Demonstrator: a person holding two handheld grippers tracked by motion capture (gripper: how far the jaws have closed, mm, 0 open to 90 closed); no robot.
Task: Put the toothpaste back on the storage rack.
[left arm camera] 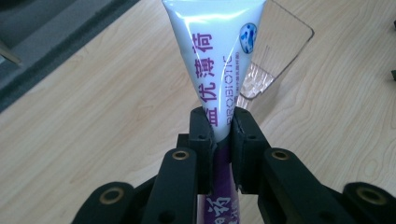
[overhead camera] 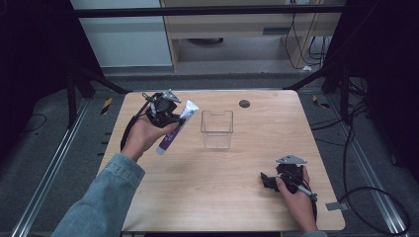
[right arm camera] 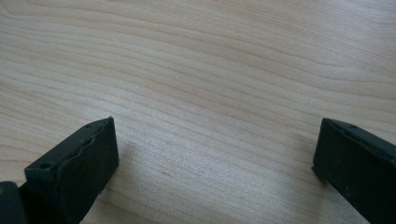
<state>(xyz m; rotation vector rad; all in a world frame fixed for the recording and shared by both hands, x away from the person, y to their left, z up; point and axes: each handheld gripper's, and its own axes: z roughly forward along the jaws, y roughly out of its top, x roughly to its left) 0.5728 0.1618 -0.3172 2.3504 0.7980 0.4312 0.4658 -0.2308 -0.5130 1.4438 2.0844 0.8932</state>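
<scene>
Nearest the person, at about 5 o'clock on the wooden table (overhead camera: 222,197), the right gripper (overhead camera: 269,180) is held low over the boards in the right hand (overhead camera: 296,195), a grey three-cornered plate on its top. In the right gripper view its jaws are seen standing wide apart, with bare wood grain between them and nothing gripped. Farther off, at about 10 o'clock, the left gripper (overhead camera: 174,118) is held raised above the table in the left hand (overhead camera: 143,136), a denim sleeve (overhead camera: 106,197) running back toward the near edge. Its jaws are clamped on a toothpaste tube (overhead camera: 176,127), white at the flat crimped end and purple toward the other. In the left gripper view the tube (left arm camera: 217,65) is pinched across its middle, the white end pointing away past the fingertips (left arm camera: 201,123) and the purple part running back between the jaw arms. The tube is seen slanted, clear of the tabletop. Just beyond it, near the centre toward 12 o'clock, a clear plastic container (overhead camera: 217,129) stands upright and open-topped, close beside the tube's white end but apart from it. At the far edge, at 12 o'clock, a small dark round disc (overhead camera: 244,103) is set in the tabletop.
</scene>
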